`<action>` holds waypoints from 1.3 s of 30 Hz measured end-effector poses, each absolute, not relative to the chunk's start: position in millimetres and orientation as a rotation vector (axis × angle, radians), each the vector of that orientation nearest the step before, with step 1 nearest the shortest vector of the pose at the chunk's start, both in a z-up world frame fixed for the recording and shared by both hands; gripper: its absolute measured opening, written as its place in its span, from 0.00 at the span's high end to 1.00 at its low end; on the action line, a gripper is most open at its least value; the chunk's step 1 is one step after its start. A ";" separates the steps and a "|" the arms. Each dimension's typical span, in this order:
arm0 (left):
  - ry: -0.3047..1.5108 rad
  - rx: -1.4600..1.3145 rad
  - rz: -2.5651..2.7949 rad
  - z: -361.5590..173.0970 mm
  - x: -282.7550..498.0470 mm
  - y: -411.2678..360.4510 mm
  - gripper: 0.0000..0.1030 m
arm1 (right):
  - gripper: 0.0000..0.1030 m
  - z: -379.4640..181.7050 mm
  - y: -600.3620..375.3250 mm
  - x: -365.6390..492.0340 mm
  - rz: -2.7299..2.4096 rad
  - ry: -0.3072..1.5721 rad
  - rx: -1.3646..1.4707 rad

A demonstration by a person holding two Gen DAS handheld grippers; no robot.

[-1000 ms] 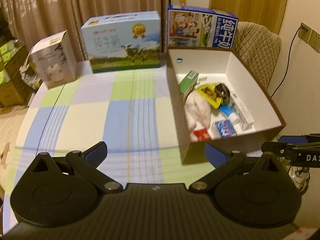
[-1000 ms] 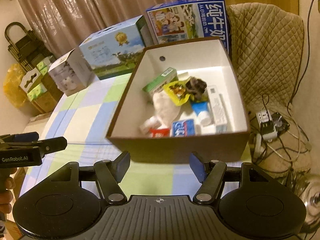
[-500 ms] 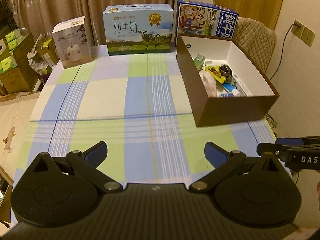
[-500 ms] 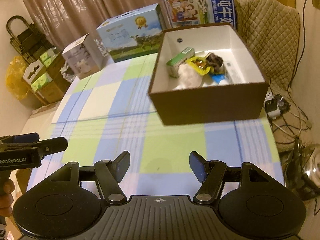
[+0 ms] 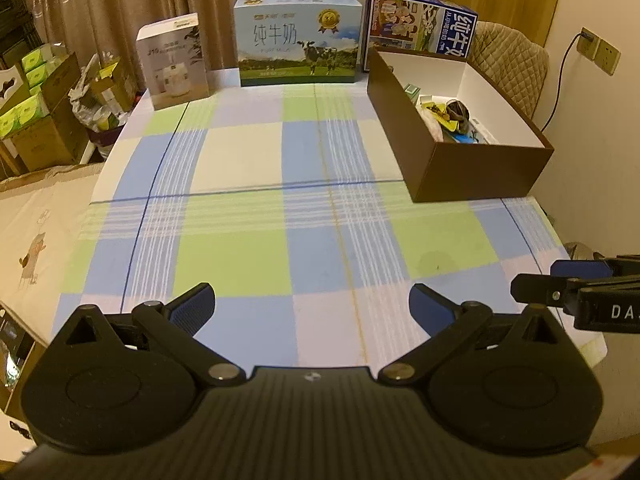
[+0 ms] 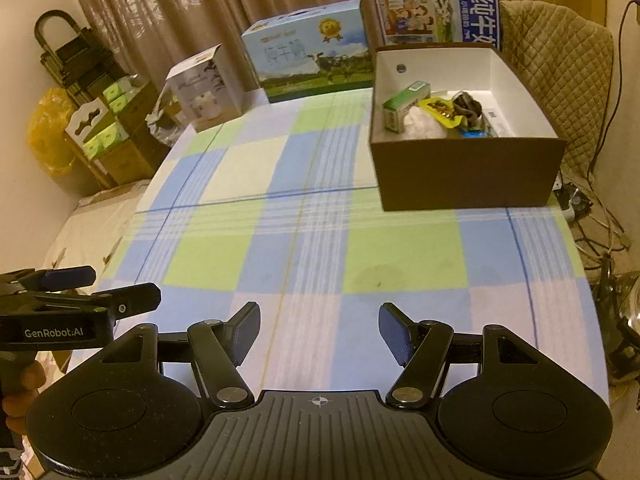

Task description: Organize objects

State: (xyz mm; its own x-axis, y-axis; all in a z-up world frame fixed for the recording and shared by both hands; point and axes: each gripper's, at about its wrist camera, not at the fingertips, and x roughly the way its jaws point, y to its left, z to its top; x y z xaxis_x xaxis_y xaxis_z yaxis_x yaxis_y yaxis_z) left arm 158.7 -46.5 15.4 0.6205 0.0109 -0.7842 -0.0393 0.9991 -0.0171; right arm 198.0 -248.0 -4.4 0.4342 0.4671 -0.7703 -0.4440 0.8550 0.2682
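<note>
A brown box with a white inside (image 5: 472, 168) (image 6: 464, 176) stands at the far right of the checked tablecloth (image 5: 280, 200) (image 6: 304, 232). In it lie several small items: a green carton (image 6: 404, 106), a yellow packet (image 6: 440, 110), a dark bundle (image 6: 466, 106) and a white crumpled bag (image 6: 424, 124). My left gripper (image 5: 310, 306) hangs open over the near edge of the table, nothing between its fingers. My right gripper (image 6: 318, 330) is open too, empty, over the near right part of the cloth. Each gripper shows at the side of the other's view.
Along the back edge stand a white appliance box (image 5: 174, 62), a blue milk carton case (image 5: 298, 42) and a second milk case (image 5: 420, 24) behind the brown box. A quilted chair (image 6: 560, 76) is at the right, cardboard boxes (image 5: 36, 120) on the floor at the left, cables (image 6: 592, 216) on the right floor.
Both grippers have drawn back from the brown box toward the near edge of the table; the box now looks smaller and farther. Both stay open and empty.
</note>
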 end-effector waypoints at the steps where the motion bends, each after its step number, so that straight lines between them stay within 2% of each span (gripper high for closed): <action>1: 0.902 -0.035 0.031 15.4 154.7 -44.0 0.01 | 0.39 -4.9 -246.1 194.0 0.569 0.969 0.025; 16: 0.902 -0.049 0.058 15.4 111.9 -18.9 0.01 | 0.39 -9.8 -223.5 152.2 0.587 0.979 0.013; 39: 0.901 -0.062 0.071 12.4 92.5 -10.0 0.01 | 0.39 -12.0 -213.0 134.2 0.587 0.986 0.006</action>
State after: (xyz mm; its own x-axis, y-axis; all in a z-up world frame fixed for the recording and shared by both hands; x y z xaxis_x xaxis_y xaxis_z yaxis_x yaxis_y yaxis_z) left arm 92.5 -10.0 12.4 0.6186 0.0352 -0.7849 -0.0877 0.9958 -0.0244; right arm 134.2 -213.0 -12.0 0.4106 0.4692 -0.7818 -0.4636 0.8458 0.2641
